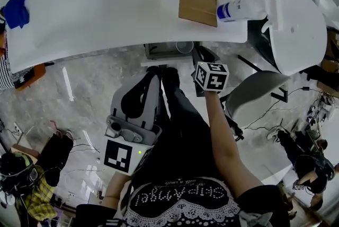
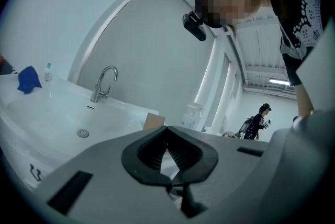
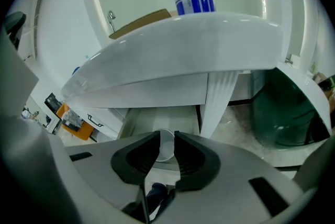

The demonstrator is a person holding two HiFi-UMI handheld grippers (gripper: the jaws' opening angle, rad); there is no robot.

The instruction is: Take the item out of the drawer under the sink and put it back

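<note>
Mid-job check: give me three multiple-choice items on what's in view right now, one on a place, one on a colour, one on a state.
1. Where is the white cup?
A. on the floor
B. in the open drawer
C. on the cardboard box

2. What colour is the cloth beside the sink?
A. blue
B. red
C. yellow

3. How do the jaws of the right gripper stand?
A. apart, pressing on nothing
B. clamped on the cloth
C. closed together

Answers:
1. B: the head view shows the cup inside the pulled-out drawer below the sink.
2. A: the cloth at the counter's left end is plainly blue.
3. A: the right gripper view shows a gap between the jaws, with the cup seen through it, apparently untouched.
</note>
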